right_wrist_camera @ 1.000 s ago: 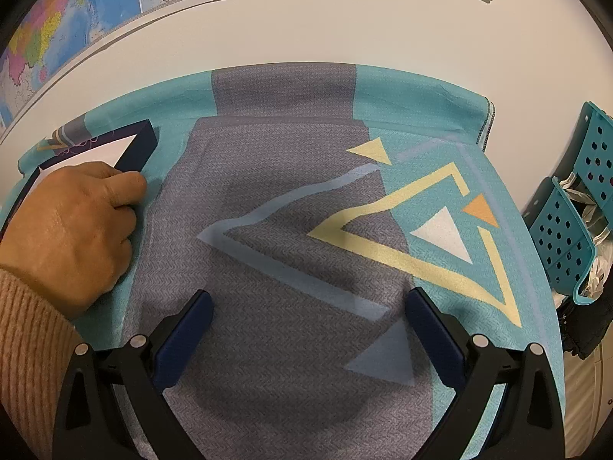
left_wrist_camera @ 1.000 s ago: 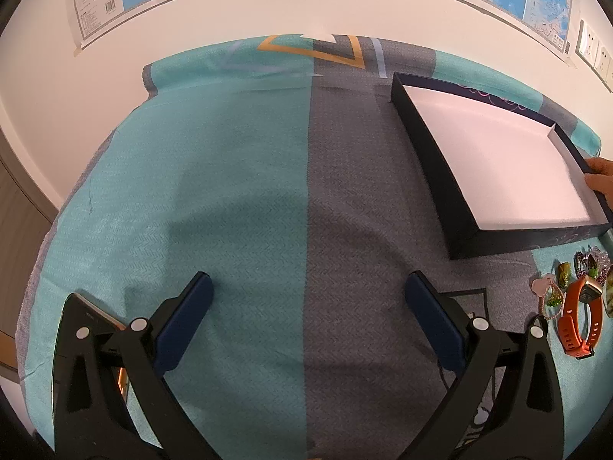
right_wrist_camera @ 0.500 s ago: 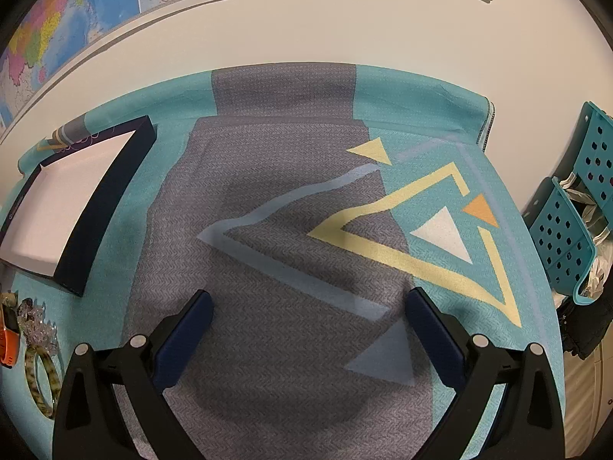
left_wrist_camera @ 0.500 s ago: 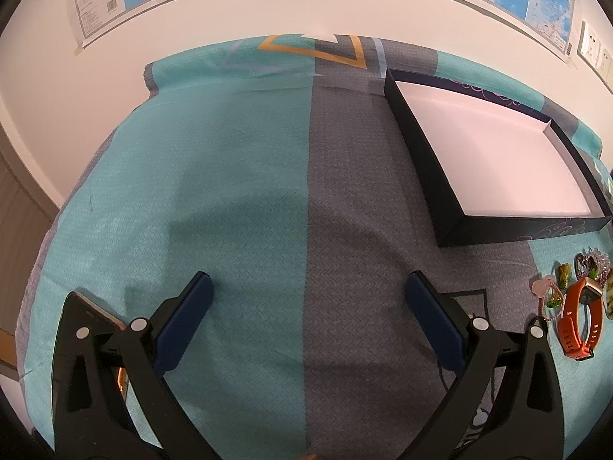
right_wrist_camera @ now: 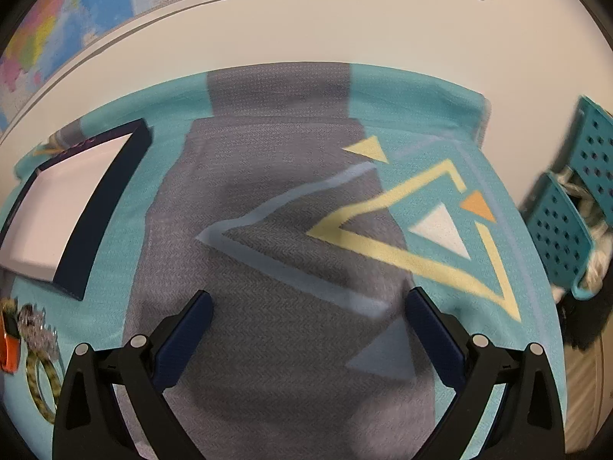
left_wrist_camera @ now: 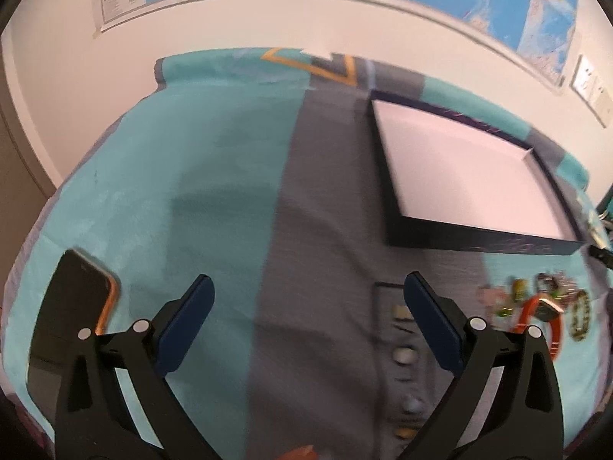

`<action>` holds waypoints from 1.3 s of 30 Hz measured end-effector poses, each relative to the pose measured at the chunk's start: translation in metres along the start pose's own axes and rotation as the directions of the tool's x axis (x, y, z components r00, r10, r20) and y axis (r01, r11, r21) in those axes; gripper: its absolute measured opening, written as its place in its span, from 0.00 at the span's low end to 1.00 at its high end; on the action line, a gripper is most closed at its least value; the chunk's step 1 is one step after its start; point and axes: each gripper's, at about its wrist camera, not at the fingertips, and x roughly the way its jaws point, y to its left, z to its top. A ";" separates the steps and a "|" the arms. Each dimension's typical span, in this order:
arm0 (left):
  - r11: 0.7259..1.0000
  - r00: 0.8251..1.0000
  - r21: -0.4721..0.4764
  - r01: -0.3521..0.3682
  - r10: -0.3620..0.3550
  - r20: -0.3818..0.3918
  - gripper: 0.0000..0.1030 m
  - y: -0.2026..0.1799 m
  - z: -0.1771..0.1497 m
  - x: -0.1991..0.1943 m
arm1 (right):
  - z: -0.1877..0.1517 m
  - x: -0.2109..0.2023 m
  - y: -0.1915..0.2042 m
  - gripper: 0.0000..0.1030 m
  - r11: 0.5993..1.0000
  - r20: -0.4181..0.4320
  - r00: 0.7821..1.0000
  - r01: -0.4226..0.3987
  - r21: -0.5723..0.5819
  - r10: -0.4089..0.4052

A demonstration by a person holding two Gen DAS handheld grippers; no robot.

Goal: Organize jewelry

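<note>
**Small, light jewelry waits beside an empty box; both grippers open and empty**

The jewelry (left_wrist_camera: 536,303) lies in a loose cluster on the cloth just in front of the box's near right corner: an orange watch (left_wrist_camera: 540,316), a patterned bangle (right_wrist_camera: 40,387), a sparkly piece (right_wrist_camera: 36,329) and some small charms, blurred in the left wrist view. All of it looks light. The watch strap is probably soft rubber that bends, so the firmer case or the strap close to it seems the best place to pinch. The bangle looks stiff and round; gripping across its rim should hold, though a smooth ring could slip or roll. The sparkly piece looks delicate and may snag or dangle, so a gentle pinch at its bulk suits it. The pieces lie touching or nearly so, and taking one may drag a neighbour.

The box (left_wrist_camera: 459,230), dark-walled with a white floor, sits on the table beyond the cluster and holds nothing.

The left hand-held gripper (left_wrist_camera: 308,326) hangs over the cloth (left_wrist_camera: 191,176) with fingers spread wide, touching nothing; a phone (left_wrist_camera: 76,299) lies at its left. The right hand-held gripper (right_wrist_camera: 306,337) is equally wide apart and empty, above the cloth's grey band, the jewelry well to its left.
</note>
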 end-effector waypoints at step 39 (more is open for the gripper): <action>0.983 0.993 0.182 0.033 -0.052 0.102 0.94 -0.100 -0.050 -0.052 | -0.106 -0.116 0.188 0.94 0.892 0.171 0.901 -0.337 -0.300 0.398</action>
